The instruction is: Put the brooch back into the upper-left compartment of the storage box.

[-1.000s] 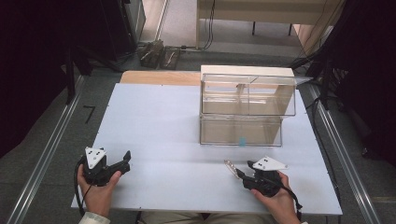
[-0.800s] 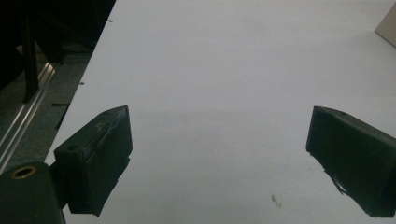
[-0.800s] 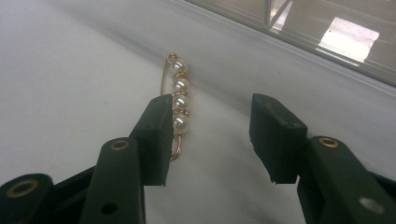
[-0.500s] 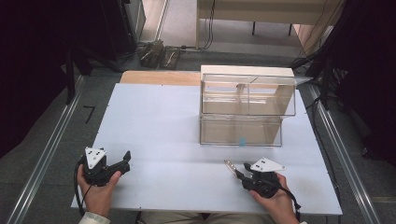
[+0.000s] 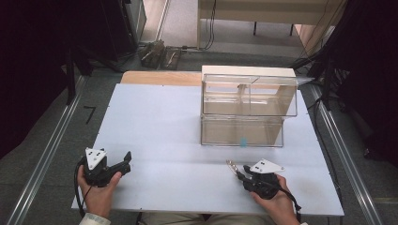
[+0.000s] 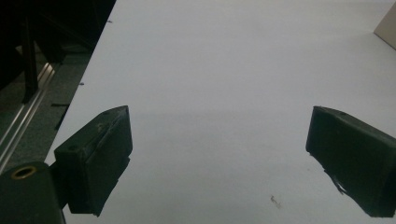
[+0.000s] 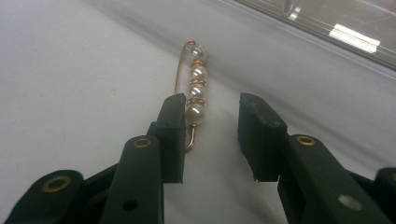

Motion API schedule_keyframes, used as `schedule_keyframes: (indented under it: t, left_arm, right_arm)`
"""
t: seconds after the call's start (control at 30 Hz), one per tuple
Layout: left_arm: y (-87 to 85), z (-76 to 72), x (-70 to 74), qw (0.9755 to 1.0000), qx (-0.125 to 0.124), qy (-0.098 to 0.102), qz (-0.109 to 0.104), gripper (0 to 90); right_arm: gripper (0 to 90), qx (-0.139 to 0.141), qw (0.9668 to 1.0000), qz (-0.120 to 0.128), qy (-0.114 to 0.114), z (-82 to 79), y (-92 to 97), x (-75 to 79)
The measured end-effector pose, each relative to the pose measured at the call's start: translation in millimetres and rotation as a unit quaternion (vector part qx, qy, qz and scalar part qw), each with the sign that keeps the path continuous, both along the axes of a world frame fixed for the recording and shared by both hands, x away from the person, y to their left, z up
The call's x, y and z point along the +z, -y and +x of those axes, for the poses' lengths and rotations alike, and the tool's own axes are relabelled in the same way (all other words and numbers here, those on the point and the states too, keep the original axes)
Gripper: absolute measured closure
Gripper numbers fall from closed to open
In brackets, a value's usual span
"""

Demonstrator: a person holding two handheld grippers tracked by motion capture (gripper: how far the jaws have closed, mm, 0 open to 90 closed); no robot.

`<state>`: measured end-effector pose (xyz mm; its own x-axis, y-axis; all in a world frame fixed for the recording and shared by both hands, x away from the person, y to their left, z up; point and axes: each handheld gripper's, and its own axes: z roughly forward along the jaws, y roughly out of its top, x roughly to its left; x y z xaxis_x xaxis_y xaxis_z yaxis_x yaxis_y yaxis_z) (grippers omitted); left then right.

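A gold pin strung with several white pearls [image 7: 196, 88] lies flat on the white table [image 5: 164, 122], just in front of my right gripper [image 5: 239, 172]; from above the pin [image 5: 232, 165] is a small glint. In the right gripper view my right gripper [image 7: 212, 112] has the pin's near end between its jaws. The jaws have just been closing. The left pad [image 7: 175, 121] touches the last pearl, while the right pad [image 7: 257, 126] stands apart from it. My left gripper [image 5: 126, 159] rests near the table's front left, and its jaws [image 6: 217, 140] are wide open over bare table.
A clear plastic two-tier box [image 5: 248, 108] stands at the back right of the table, with a small blue item [image 5: 243, 141] in its lower tier. Dark curtains, floor rails and cables surround the table. Bare white surface lies between the two hands.
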<state>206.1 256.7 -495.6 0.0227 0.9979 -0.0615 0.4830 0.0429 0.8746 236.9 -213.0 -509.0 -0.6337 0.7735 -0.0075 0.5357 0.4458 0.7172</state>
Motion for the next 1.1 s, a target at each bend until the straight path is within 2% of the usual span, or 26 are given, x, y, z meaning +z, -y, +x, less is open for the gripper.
schedule_keyframes:
  t: [0.17, 0.27, 0.63, 1.0, 1.1]
  left_arm:
    - [0.1, 0.1, -0.1, 1.0, 0.0, -0.001, 0.0, 6.4]
    - [0.2, 0.2, -0.2, 1.0, 0.0, 0.0, -0.001, 6.4]
    - [0.2, 0.0, -0.1, 1.0, -0.001, -0.001, 0.0, 6.4]
    - [0.3, 0.0, 0.0, 1.0, -0.001, 0.0, 0.0, 6.4]
    - [0.1, -0.1, 0.0, 1.0, 0.0, 0.0, 0.0, 6.4]
  right_arm:
    - [66.7, 0.0, 1.0, -0.003, 0.003, -0.4, 0.1, -0.1]
    - [74.9, 0.008, 1.0, -0.004, 0.004, -2.3, -1.6, -0.2]
    - [84.6, 0.018, 0.9998, 0.002, -0.002, -2.7, -2.2, -0.3]
    - [86.9, 0.027, 0.9995, 0.012, -0.013, -1.8, -0.9, 0.1]
    - [87.1, 0.038, 0.9992, 0.007, -0.005, -4.0, -3.8, 1.0]
